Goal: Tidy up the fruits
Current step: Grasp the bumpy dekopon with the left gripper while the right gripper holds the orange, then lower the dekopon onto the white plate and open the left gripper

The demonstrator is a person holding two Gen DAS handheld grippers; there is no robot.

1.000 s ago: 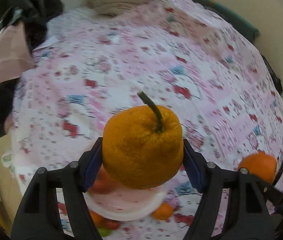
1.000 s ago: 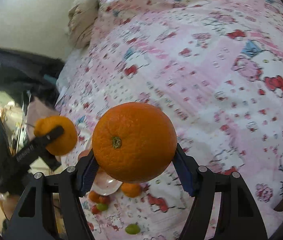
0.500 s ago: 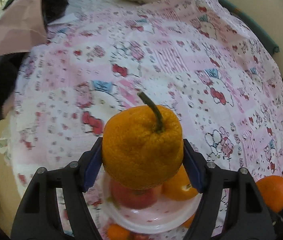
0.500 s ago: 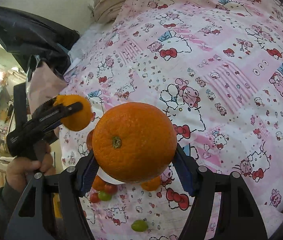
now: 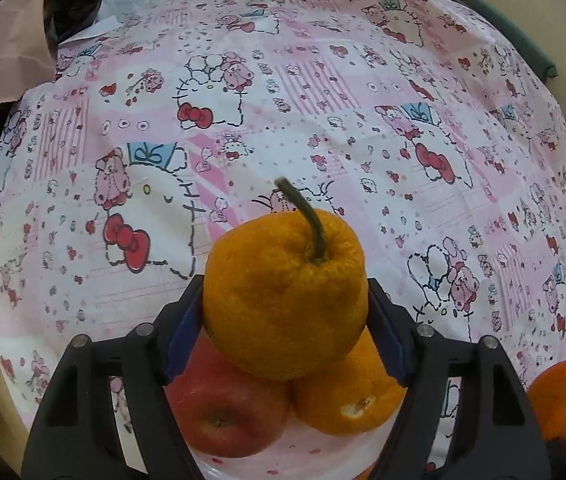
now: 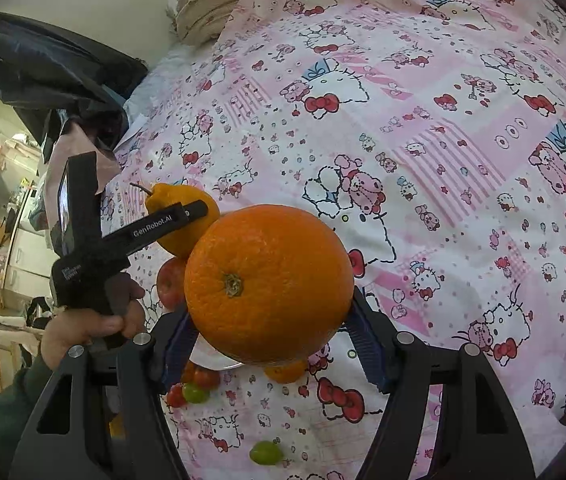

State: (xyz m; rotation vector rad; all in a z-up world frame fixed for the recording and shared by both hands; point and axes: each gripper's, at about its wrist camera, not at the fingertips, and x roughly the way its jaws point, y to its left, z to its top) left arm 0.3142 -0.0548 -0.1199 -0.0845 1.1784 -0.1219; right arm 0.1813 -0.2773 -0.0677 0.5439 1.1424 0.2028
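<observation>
Left wrist | left claw [image 5: 285, 320] grips bumpy stemmed orange citrus [image 5: 283, 292] above white plate [image 5: 315, 456] | right claw [image 6: 269, 332] grips smooth round orange [image 6: 269, 284] | lower gently, release beside red apple [image 5: 227, 412].

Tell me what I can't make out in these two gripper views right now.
- Plate, left wrist view: mostly covered by the red apple, an orange and the stemmed bumpy orange held in the left gripper; its rim runs off the bottom edge.
- Same plate, right wrist view: nearly all behind the round orange in the right gripper.
- Small red and green fruits, right wrist view: too small to identify.
</observation>
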